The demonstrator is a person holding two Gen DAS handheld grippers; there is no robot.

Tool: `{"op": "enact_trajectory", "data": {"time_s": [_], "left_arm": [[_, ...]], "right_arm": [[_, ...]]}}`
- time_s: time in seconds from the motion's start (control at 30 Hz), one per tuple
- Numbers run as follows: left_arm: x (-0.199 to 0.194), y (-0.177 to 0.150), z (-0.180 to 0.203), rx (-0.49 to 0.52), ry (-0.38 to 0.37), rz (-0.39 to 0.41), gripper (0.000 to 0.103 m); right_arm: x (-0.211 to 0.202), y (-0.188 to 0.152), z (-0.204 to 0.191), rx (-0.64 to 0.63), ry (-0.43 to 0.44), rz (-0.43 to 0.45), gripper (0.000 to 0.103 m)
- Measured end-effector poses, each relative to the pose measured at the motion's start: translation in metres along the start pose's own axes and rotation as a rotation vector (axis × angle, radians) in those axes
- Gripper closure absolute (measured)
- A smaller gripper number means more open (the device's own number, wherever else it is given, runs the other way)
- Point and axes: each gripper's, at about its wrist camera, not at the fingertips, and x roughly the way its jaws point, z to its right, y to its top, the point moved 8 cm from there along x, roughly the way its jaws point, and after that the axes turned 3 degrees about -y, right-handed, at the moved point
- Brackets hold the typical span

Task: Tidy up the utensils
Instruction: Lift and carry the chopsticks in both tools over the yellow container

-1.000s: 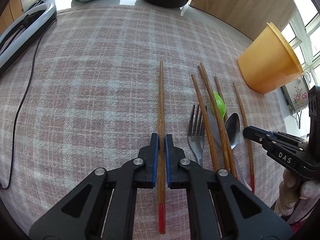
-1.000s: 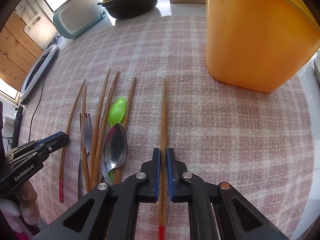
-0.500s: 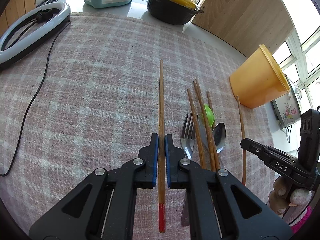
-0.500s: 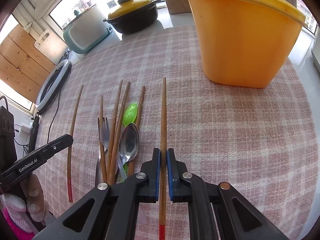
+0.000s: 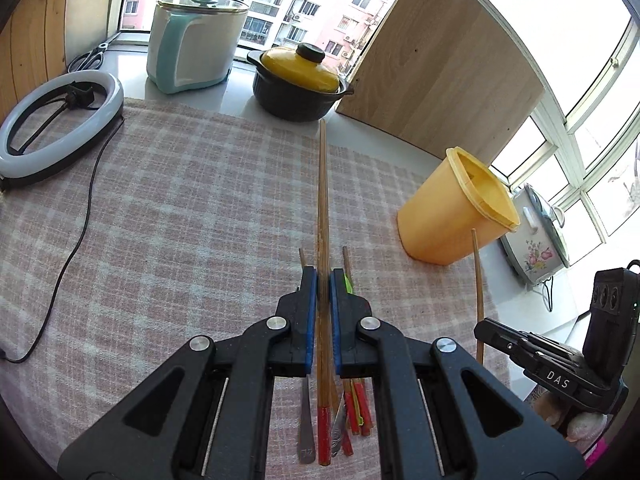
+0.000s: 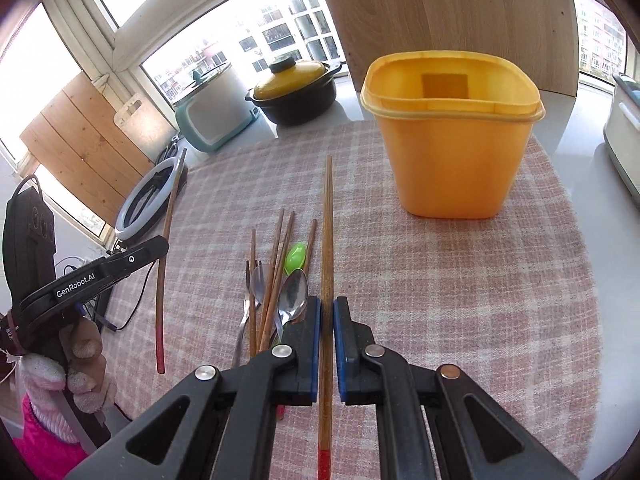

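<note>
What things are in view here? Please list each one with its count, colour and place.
Container: one, yellow, far right on cloth.
Cloth: one, pink checked, covers table.
Loose chopsticks: about four, brown, in the pile.
Green spoon: one, in the pile.
Metal cutlery: at least two pieces, silver, in the pile.
Pot: one, black with yellow lid, behind cloth.
Ring light: one, white, far left.
Held chopsticks: two, brown, red ends, one per gripper.
Left gripper, right gripper: black, both shut.

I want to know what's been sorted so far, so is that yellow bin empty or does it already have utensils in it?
Seemingly empty: the right wrist view looks into the yellow bin and shows bare inner walls, though its floor is hidden.
</note>
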Motion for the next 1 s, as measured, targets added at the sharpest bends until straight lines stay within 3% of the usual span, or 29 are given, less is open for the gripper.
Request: {"op": "enact_trajectory", "data": {"time_s": [0.4, 1.0], "left_arm": [[-0.002, 0.032, 0.055, 0.021, -0.080, 0.099, 0.099], [0.038, 0.106, 0.135, 0.068, -0.149, 0.193, 0.099]], "right_arm": [[-0.047, 0.044, 0.030, 0.023, -0.007, 0.154, 0.099], [-0.075, 0.141, 0.089, 0.091, -0.014, 0.332, 0.099]]}}
